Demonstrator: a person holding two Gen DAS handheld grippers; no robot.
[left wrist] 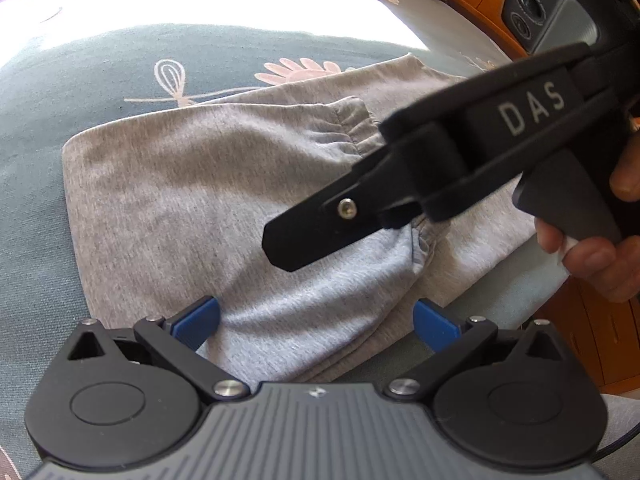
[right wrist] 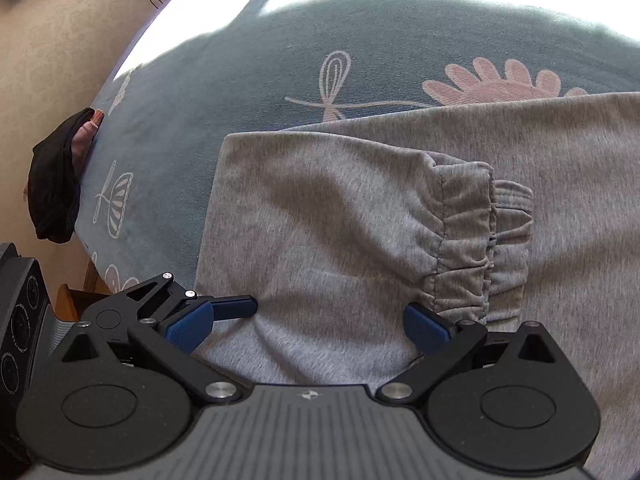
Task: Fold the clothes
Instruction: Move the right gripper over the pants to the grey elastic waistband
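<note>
- Left hand-held gripper (left wrist: 316, 322): blue pads spread wide, nothing between them, hovering at the near edge of the grey trousers (left wrist: 208, 184); in the right wrist view, seen low on the left, just beside the fabric's near-left corner.
- Grey trousers: lying on the teal patterned cover (left wrist: 36, 152), folded over once; folded edge to the left, elastic cuffs (right wrist: 468, 236) to the right, resting on the layer beneath.
- Long axis: running left to right across both views, crosswise to both sets of fingers; cuffs pointing right.
- Right hand-held gripper (right wrist: 328, 326): pads also spread wide and empty, right pad touching or just beside the lower end of the near cuff, cannot tell which; from the left wrist view, its body reaching in from the right above the cuffs.
- Nearer tool: left one to the folded edge, right one to the cuffs.
- Likely hinge of the coming move: garment directly ahead of and below both tools, so probably a pinch at the near edge and another fold along the long axis.
- Off to the far left: dark cloth (right wrist: 56, 184) hanging over the cover's edge, well apart.
</note>
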